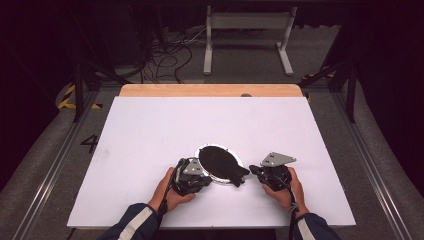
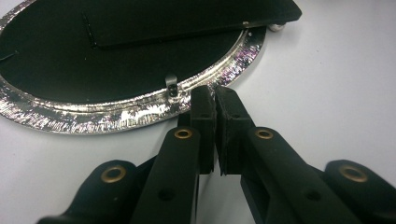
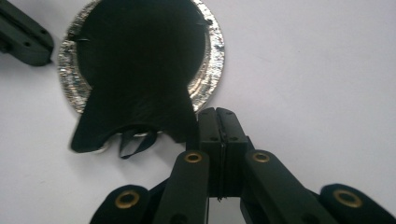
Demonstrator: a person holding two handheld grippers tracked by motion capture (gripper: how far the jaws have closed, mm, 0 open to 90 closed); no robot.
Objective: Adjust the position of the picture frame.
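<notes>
An oval picture frame (image 1: 216,159) lies face down on the white table, with a black back and a silver rim (image 2: 116,114). Its black prop stand (image 3: 135,116) points toward the person, a short strap (image 3: 135,145) hanging under it. My left gripper (image 1: 202,176) is at the frame's near left edge. In the left gripper view its jaws are shut and hold nothing, with the tips (image 2: 212,93) against the rim beside a small metal clip (image 2: 172,85). My right gripper (image 1: 253,170) is just right of the stand's foot, its jaws (image 3: 215,113) shut and empty.
The white board (image 1: 150,130) covers the table, and a wooden strip (image 1: 210,90) runs along its far edge. Beyond the table are loose cables (image 1: 170,57) on the floor and a white metal stand (image 1: 247,37). Metal rails (image 1: 55,165) run along both sides.
</notes>
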